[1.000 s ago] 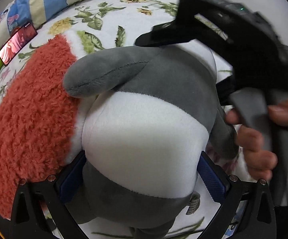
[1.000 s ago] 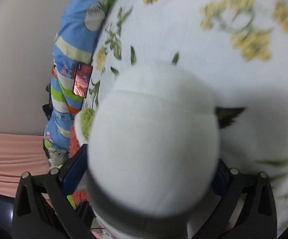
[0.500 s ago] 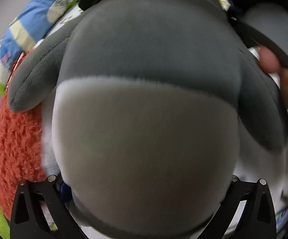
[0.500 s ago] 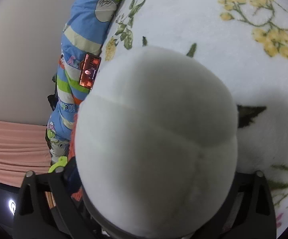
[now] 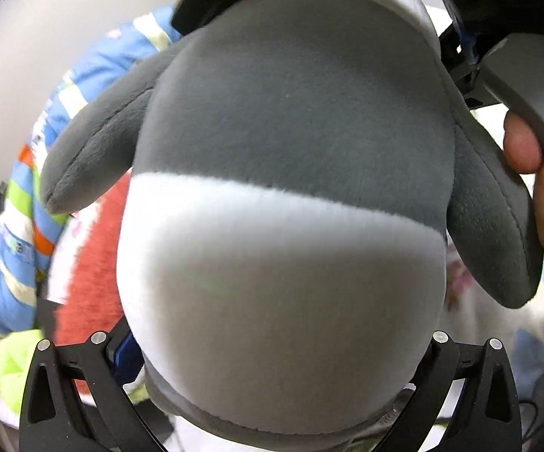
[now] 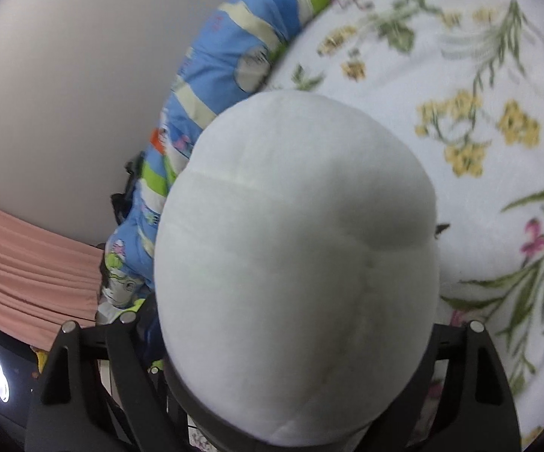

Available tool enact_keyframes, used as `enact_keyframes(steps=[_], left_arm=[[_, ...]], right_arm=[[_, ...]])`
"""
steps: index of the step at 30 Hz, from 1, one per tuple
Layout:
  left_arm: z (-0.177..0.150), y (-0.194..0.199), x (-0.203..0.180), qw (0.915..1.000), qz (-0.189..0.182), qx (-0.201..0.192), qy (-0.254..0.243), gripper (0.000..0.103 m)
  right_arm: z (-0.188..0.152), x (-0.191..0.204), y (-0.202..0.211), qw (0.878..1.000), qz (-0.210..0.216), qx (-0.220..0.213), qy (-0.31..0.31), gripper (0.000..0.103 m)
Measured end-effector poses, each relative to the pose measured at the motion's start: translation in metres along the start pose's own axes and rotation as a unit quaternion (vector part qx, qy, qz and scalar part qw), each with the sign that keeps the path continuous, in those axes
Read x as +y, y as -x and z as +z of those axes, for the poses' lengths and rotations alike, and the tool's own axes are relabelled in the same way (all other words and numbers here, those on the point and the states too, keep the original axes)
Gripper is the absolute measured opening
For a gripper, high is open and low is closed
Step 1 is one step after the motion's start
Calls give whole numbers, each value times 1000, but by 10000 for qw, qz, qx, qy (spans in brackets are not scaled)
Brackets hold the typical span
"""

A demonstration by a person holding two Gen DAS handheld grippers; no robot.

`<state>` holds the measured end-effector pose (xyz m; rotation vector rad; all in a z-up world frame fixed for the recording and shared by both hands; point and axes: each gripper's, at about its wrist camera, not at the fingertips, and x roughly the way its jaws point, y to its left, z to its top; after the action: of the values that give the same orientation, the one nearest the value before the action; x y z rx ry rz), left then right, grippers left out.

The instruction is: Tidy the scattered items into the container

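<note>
A grey and white plush toy [image 5: 283, 196] fills the left wrist view. My left gripper [image 5: 279, 361] is shut on its lower end, its jaws pressed into both sides. The same plush shows as a white rounded mass [image 6: 298, 271] in the right wrist view, and my right gripper [image 6: 294, 350] is shut on it too. The right gripper's body and the hand holding it [image 5: 528, 143] show at the upper right of the left wrist view. A red fluffy item [image 5: 91, 263] lies behind the plush on the left. No container is in view.
A white floral bedspread [image 6: 460, 75] lies under the plush. A blue striped quilt [image 6: 226, 60] runs along the bed's edge by a plain wall; it also shows in the left wrist view [image 5: 19, 226]. A pink curtain [image 6: 19, 271] hangs at the lower left.
Both grippers have lifted the plush off the bedspread and swung toward the bed's edge. The quilt and wall now show more; the red item has dropped lower in view.
</note>
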<state>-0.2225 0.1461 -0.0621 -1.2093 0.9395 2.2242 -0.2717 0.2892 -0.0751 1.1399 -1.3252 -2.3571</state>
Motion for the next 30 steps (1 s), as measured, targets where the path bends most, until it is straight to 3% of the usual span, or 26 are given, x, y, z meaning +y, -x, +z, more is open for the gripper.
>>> enact_keyframes(steps=[8, 14, 19, 23, 27, 30], left_arm=[[-2, 71, 48, 9961, 489, -639, 351, 103], [-39, 106, 117, 9898, 753, -659, 1016, 103], [-105, 128, 191, 9781, 876, -414, 1843, 103], [-181, 135, 246, 9600, 1022, -23, 2606, 103], [-248, 114, 284, 9390, 976, 585, 3246, 103], [-282, 93, 296, 9301, 722, 894, 3489, 103]], right_arm=[[-9, 95, 38, 9969, 343, -296, 641, 86], [-30, 185, 19, 9917, 465, -65, 1196, 87], [-73, 287, -42, 9777, 439, 734, 1916, 87], [-130, 365, -113, 9538, 503, 1535, 2535, 88], [-189, 399, -193, 9319, 458, 2411, 2671, 88], [-222, 400, -252, 9178, 239, 2884, 2716, 88]])
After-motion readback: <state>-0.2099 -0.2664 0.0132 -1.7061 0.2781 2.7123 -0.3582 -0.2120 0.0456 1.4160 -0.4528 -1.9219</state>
